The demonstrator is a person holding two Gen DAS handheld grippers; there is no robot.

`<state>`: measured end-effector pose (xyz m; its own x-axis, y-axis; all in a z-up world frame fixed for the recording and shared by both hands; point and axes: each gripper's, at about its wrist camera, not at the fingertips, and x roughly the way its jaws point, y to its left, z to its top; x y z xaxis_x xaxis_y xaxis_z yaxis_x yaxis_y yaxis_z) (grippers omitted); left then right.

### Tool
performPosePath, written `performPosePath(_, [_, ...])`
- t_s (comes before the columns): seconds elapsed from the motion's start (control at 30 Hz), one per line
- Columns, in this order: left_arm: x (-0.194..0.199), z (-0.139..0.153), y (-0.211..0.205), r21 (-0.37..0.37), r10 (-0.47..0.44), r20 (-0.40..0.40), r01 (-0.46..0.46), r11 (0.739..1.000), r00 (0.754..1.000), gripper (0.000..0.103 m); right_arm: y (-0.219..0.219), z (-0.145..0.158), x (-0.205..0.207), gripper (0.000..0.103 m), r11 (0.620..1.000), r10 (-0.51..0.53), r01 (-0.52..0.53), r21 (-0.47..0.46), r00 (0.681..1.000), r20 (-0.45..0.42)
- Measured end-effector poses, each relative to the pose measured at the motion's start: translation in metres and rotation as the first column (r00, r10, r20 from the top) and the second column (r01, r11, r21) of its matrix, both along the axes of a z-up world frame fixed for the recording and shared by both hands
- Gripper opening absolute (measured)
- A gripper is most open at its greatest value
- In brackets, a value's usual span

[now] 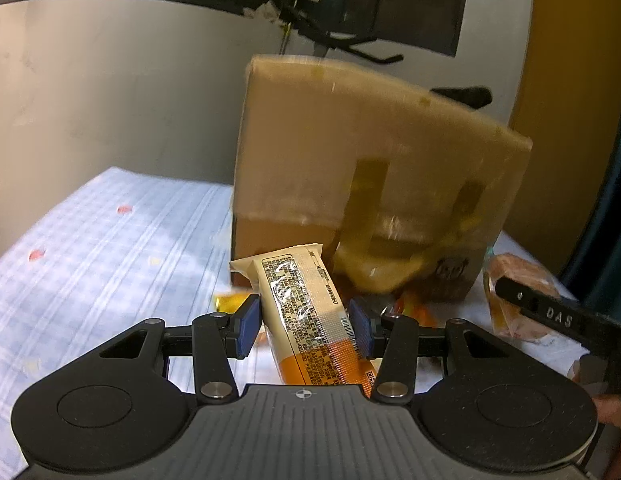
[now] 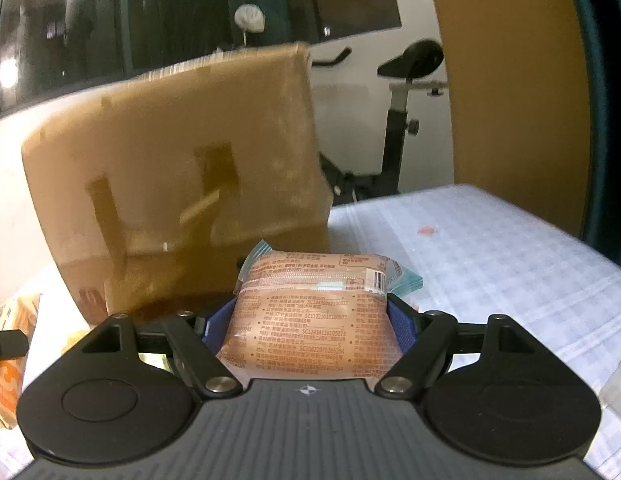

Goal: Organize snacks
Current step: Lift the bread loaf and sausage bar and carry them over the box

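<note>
My left gripper (image 1: 306, 326) is shut on a long cream and orange snack packet (image 1: 306, 312) and holds it in front of a taped cardboard box (image 1: 350, 168). My right gripper (image 2: 310, 326) is shut on a pink bread packet with a teal edge (image 2: 310, 320) just in front of the same box (image 2: 182, 168). In the left wrist view the right gripper's finger (image 1: 550, 312) and its bread packet (image 1: 518, 276) show at the right. More orange and yellow snack packets (image 1: 410, 304) lie at the foot of the box.
A light blue checked cloth (image 1: 90, 248) covers the surface on both sides of the box, also in the right wrist view (image 2: 490, 248). An orange snack bag (image 2: 10, 352) lies at the left. An exercise bike (image 2: 402, 120) stands behind, by a white wall.
</note>
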<state>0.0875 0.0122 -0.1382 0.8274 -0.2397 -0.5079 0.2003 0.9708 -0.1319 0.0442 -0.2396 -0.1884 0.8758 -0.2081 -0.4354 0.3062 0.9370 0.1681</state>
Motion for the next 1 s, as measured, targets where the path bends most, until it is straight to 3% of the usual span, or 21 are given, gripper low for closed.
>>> performPosePath(0.37, [0.019, 0.091, -0.006, -0.028, -0.104, 0.166, 0.110, 0.994, 0.981, 0.050, -0.011, 0.080, -0.016, 0.079, 0.996, 0.088, -0.083, -0.036, 0.984, 0.158])
performPosePath(0.63, [0.071, 0.135, -0.037, -0.007, -0.144, 0.226, 0.150, 0.989, 0.963, 0.051, -0.029, 0.150, 0.022, 0.079, 0.985, 0.171, -0.170, -0.023, 0.955, 0.245])
performPosePath(0.8, [0.119, 0.145, -0.059, -0.015, -0.157, 0.183, 0.162, 0.987, 0.971, 0.051, -0.039, 0.169, 0.080, 0.079, 0.967, 0.253, -0.255, -0.022, 0.938, 0.236])
performPosePath(1.0, [0.173, 0.135, -0.079, 0.019, -0.171, 0.107, 0.170, 0.985, 0.979, 0.051, -0.035, 0.162, 0.145, 0.079, 0.945, 0.326, -0.318, -0.078, 0.933, 0.153])
